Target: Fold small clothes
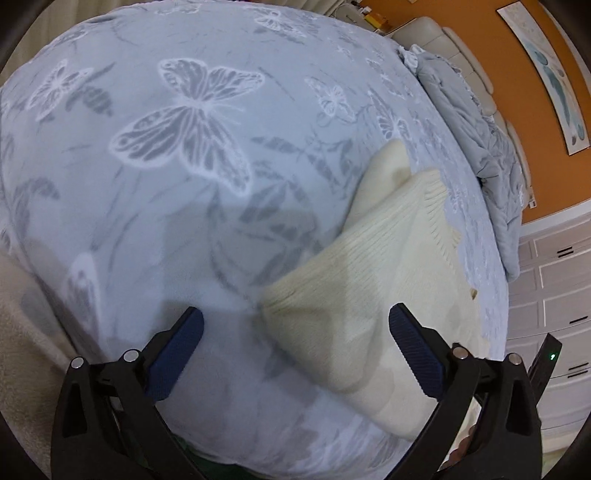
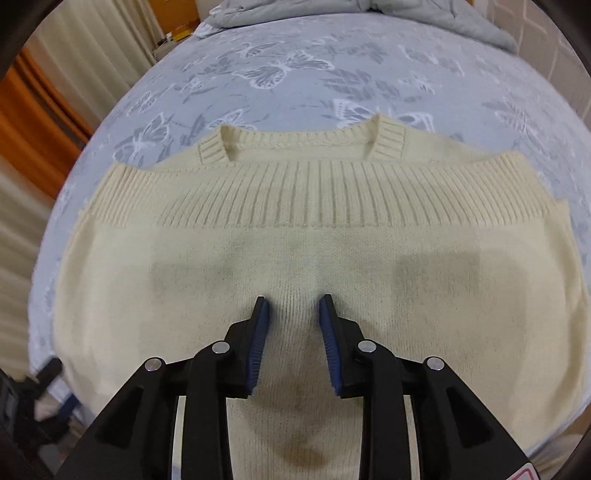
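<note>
A cream knitted sweater [image 2: 295,192] lies folded on the blue butterfly-print bed cover [image 2: 295,74], its ribbed hem just below the ribbed collar [image 2: 388,144]. My right gripper [image 2: 292,300] points down over the sweater's middle. Its blue pads [image 2: 258,332] stand a little apart, with only flat knit showing in the gap. In the left wrist view the sweater [image 1: 388,266] lies to the right on the bed cover [image 1: 166,184]. My left gripper [image 1: 295,310] is wide open above the sweater's left edge, and nothing is between its pads.
A crumpled grey quilt [image 1: 480,140] is heaped along the far side of the bed, and shows again as the quilt [image 2: 332,14]. White drawers [image 1: 554,295] and an orange wall [image 1: 517,74] stand beyond it. A pale curtain [image 2: 92,55] hangs at the left.
</note>
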Demonstrator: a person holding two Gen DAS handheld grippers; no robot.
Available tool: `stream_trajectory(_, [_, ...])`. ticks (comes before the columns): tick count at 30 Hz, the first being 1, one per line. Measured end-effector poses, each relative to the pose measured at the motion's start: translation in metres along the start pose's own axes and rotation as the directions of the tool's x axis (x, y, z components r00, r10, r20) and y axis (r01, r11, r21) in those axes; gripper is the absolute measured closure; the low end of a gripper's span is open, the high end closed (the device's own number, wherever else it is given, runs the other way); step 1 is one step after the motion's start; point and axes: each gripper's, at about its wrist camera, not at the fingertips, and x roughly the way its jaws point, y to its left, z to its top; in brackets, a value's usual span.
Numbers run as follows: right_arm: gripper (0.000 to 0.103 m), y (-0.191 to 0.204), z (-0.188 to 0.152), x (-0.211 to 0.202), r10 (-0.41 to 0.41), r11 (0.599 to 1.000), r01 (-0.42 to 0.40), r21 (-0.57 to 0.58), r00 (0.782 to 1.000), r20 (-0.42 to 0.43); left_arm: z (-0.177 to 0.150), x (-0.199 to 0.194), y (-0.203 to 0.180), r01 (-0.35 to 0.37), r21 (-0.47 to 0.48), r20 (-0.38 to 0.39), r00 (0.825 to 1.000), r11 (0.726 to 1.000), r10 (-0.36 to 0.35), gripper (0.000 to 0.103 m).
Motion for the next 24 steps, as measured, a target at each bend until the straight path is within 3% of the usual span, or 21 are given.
stream_trajectory(4, [0.072,0.010,-0.002,0.002,-0.042,0.998,0.043,-0.053,0.999,0.012,0.004,0.008,-0.006,0.032,0.018,0.010,0.999,0.999,-0.032,0.006])
stream_trajectory(5, [0.072,0.009,-0.001,0.003,-0.038,0.998,0.039,-0.050,0.999,0.014,0.005,0.009,-0.007,0.047,0.025,0.013,0.999,0.999,-0.047,0.013])
stream_trajectory(6, [0.072,0.007,-0.001,0.003,-0.034,0.998,0.034,-0.049,0.999,0.014,0.006,0.011,-0.009,0.071,0.038,0.006,0.997,0.997,-0.071,0.034])
stream_trajectory(9, [0.072,0.004,-0.005,0.000,-0.023,0.998,0.024,-0.060,0.999,0.024,0.007,0.018,-0.009,0.107,0.061,-0.016,0.994,0.992,-0.106,0.067])
stream_trajectory(11, [0.072,0.003,-0.006,0.001,-0.017,0.998,0.018,-0.062,1.000,0.027,0.009,0.016,-0.012,0.136,0.066,-0.023,0.991,0.989,-0.135,0.077])
stream_trajectory(14, [0.072,0.002,-0.008,0.001,-0.004,0.998,0.006,-0.062,1.000,0.029,0.007,-0.009,-0.035,0.161,0.121,0.026,0.986,0.979,-0.165,0.082])
stream_trajectory(17, [0.072,-0.001,-0.009,0.001,0.022,0.998,-0.020,-0.056,0.999,0.033,0.001,-0.043,-0.084,0.230,0.224,0.060,0.967,0.947,-0.249,0.088])
stream_trajectory(22, [0.072,-0.033,-0.007,-0.027,0.134,0.989,-0.136,0.051,0.990,0.041,-0.036,-0.073,-0.200,0.296,0.471,0.019,0.939,0.831,-0.344,0.090])
stream_trajectory(24, [0.071,-0.062,-0.016,-0.056,0.107,0.991,-0.113,0.077,0.991,0.086,-0.062,-0.070,-0.233,0.299,0.541,-0.018,0.939,0.786,-0.345,0.090])
